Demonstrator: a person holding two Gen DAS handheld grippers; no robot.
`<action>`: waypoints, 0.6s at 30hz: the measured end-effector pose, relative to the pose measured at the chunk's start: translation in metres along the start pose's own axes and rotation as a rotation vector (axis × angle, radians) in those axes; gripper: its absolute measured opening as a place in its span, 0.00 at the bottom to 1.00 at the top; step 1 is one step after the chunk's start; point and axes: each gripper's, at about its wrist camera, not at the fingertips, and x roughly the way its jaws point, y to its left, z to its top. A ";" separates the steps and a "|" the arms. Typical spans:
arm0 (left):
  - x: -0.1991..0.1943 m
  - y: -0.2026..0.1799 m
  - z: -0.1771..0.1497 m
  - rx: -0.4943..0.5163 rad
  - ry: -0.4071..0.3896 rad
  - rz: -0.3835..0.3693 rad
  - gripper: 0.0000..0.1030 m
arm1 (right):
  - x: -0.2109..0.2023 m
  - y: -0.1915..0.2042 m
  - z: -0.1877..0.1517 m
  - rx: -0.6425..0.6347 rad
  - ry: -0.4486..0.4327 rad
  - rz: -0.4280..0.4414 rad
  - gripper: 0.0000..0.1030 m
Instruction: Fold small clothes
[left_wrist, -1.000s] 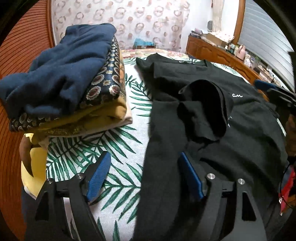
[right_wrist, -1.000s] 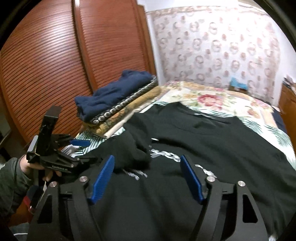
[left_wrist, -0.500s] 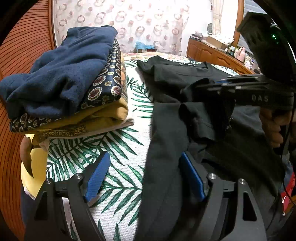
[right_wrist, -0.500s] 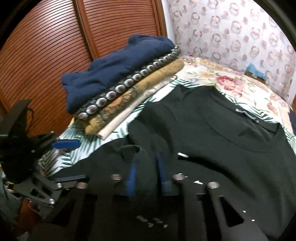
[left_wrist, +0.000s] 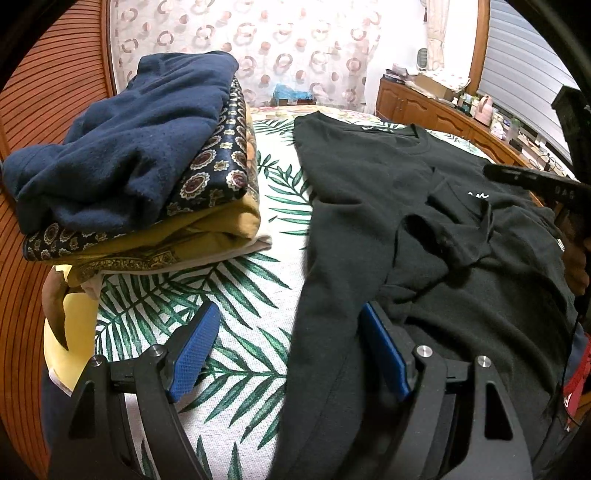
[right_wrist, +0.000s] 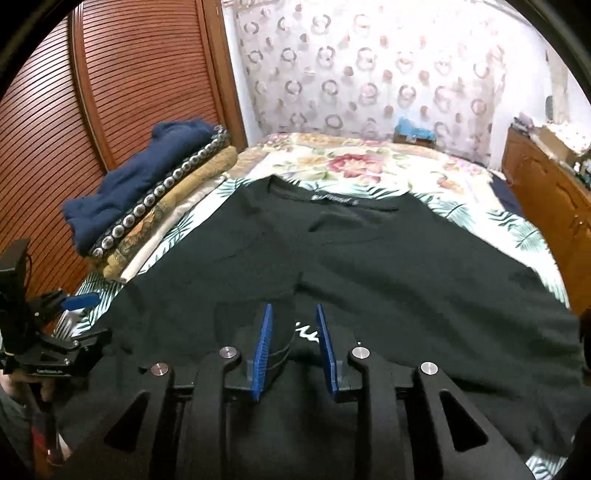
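shirt (right_wrist: 369, 266) flat beside stack (left_wrist: 140, 162), ready to fold | left gripper (left_wrist: 291, 350) wide, empty | right gripper (right_wrist: 293, 347) opening, nothing pinched

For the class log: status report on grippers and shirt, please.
Left gripper open at black T-shirt edge. Right gripper opening, fabric between pads. Folded stack clear.

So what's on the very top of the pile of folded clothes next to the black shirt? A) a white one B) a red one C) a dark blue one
C: the dark blue garment lies on top of the pile, left of the black shirt.
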 end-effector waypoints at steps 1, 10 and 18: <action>0.000 0.000 0.000 -0.001 0.001 0.001 0.77 | -0.003 0.003 0.000 0.003 -0.012 0.014 0.31; -0.003 0.003 0.000 -0.031 -0.002 0.029 0.77 | 0.004 0.069 -0.009 -0.142 0.016 0.247 0.47; -0.038 0.021 -0.007 -0.111 -0.076 0.079 0.77 | 0.044 0.100 -0.012 -0.266 0.110 0.266 0.45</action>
